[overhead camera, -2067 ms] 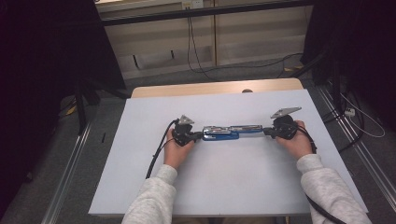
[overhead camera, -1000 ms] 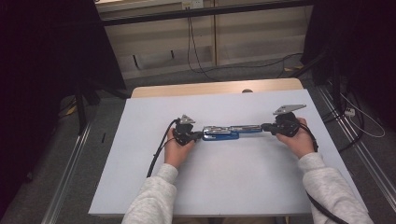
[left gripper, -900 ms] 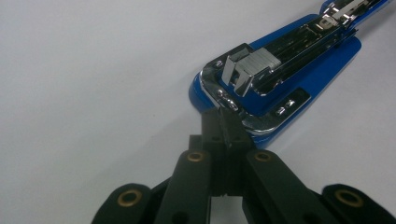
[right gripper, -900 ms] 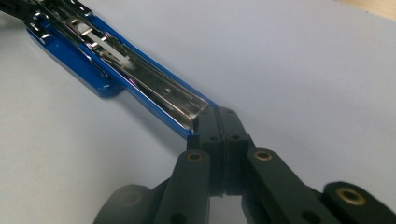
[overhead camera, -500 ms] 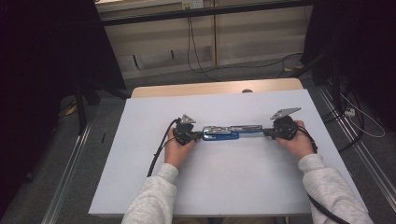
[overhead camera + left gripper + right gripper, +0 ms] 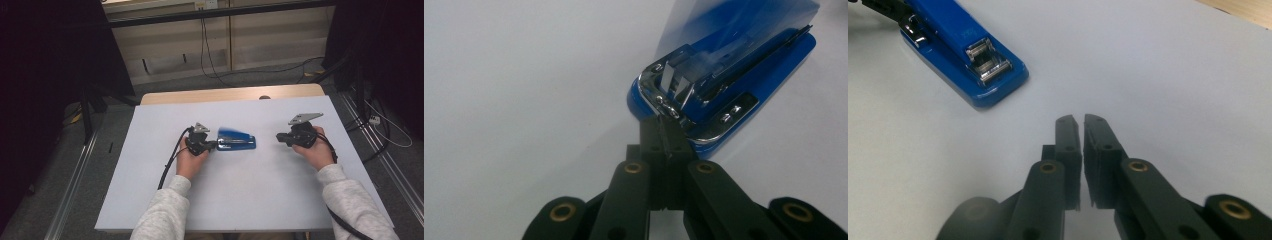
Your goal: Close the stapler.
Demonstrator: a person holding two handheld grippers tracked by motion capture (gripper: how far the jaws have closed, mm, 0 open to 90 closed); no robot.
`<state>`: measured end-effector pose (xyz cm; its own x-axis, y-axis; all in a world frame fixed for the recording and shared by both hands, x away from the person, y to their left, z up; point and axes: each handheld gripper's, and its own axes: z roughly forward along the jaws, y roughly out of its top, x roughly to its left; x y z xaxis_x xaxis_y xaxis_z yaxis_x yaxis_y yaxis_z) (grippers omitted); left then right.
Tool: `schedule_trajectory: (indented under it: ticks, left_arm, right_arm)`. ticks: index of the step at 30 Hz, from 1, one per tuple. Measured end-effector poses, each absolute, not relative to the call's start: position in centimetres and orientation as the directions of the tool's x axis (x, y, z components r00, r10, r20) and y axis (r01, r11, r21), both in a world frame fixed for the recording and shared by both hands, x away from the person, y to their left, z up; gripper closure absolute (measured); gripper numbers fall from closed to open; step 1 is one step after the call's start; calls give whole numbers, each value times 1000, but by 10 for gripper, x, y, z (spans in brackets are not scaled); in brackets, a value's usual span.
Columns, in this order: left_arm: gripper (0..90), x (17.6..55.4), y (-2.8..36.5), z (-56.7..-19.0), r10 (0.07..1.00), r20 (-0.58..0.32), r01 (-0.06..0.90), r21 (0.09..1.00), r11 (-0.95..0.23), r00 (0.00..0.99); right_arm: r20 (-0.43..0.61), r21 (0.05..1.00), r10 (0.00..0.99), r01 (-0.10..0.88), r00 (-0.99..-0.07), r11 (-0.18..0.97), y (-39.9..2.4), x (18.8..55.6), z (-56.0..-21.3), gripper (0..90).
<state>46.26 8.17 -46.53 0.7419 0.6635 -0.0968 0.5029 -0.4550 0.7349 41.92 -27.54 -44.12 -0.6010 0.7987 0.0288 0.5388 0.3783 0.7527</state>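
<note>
A blue stapler (image 6: 237, 141) lies on the white table (image 6: 240, 200), its upper arm blurred above the base. My left gripper (image 6: 215, 145) is shut on the chrome hinge end of the stapler (image 6: 724, 85), its jaws (image 6: 665, 135) pinching the metal tab there. My right gripper (image 6: 279, 138) hovers to the right of the stapler, apart from it. Its jaws have just been opening and stand a narrow slit apart (image 6: 1082, 120) with nothing between them. The stapler's front end (image 6: 963, 50) lies ahead and to the left in the right gripper view.
A wooden strip (image 6: 225, 94) borders the table's far edge. The left gripper's black cable (image 6: 170, 160) trails over the table toward the near left. Floor cables (image 6: 215, 70) and metal rails (image 6: 75, 200) flank the table.
The stapler was stretched open between both grippers; now the right gripper has let go and drawn back to the right, and the stapler's arm has swung back over its base.
</note>
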Motion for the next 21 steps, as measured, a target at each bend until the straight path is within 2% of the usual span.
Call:
schedule_trajectory:
  ticks: [5, 10, 13, 15, 16, 17, 19, 21]
  left_arm:
    - [900, 464, 82, -464, 651, -89, 497, 725, -476, 754]
    - [879, 463, 80, -465, 668, -105, 508, 738, -444, 737]
    - [744, 462, 83, -461, 672, -100, 498, 752, -432, 734]
    - [659, 459, 86, -455, 672, -135, 505, 770, -391, 728]
    - [569, 458, 87, -453, 679, -129, 504, 770, -391, 723]
    - [523, 455, 88, -450, 677, -122, 501, 768, -399, 726]
    - [503, 451, 92, -446, 652, -121, 486, 769, -415, 748]
    - [424, 447, 96, -442, 643, -121, 487, 760, -430, 756]
  right_arm:
    - [47, 749, 797, 549, -602, 371, -275, 418, -447, 726]
    - [71, 756, 792, 551, -606, 353, -272, 415, -447, 610]
    - [80, 756, 788, 553, -610, 351, -270, 412, -447, 556]
    - [89, 758, 785, 553, -613, 345, -269, 409, -445, 523]
    - [102, 762, 784, 555, -613, 334, -269, 407, -445, 520]
    - [117, 762, 780, 559, -615, 327, -268, 406, -444, 516]
    - [134, 763, 777, 564, -616, 316, -267, 402, -443, 461]
    - [129, 753, 777, 570, -616, 327, -265, 397, -443, 430]
